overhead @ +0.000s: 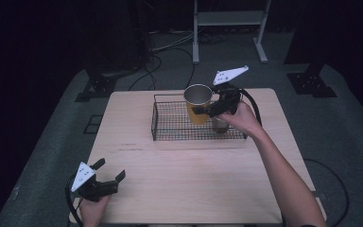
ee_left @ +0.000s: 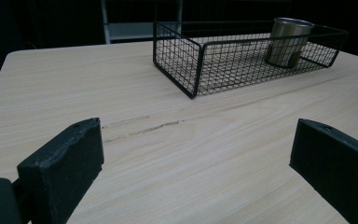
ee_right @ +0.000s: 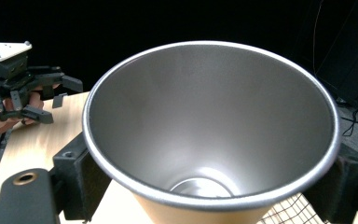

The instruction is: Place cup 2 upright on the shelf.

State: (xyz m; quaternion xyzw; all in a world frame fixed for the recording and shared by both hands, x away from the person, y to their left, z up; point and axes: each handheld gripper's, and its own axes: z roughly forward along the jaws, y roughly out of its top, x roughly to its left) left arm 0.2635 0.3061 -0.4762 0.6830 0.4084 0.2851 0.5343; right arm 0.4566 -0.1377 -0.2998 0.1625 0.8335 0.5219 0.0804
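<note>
Right hand-held gripper (overhead: 199,111) clamps yellow cup (overhead: 198,103), steel-lined, upright.

A wire basket (overhead: 170,124) sits at the table's (overhead: 194,179) upper centre, a steel cup (ee_left: 286,42) inside its right end. A metal frame (overhead: 229,28) stands top centre.

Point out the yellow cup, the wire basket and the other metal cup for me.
Yellow cup (overhead: 198,113): high view, outer wall.
Wire basket (overhead: 170,125): high view, mesh floor.
Metal cup (ee_left: 286,42): left gripper view, side wall.

Your yellow cup (overhead: 198,105) with its steel lining hangs upright, lifted above the wire basket (overhead: 170,124) near the tabletop's far edge.
</note>
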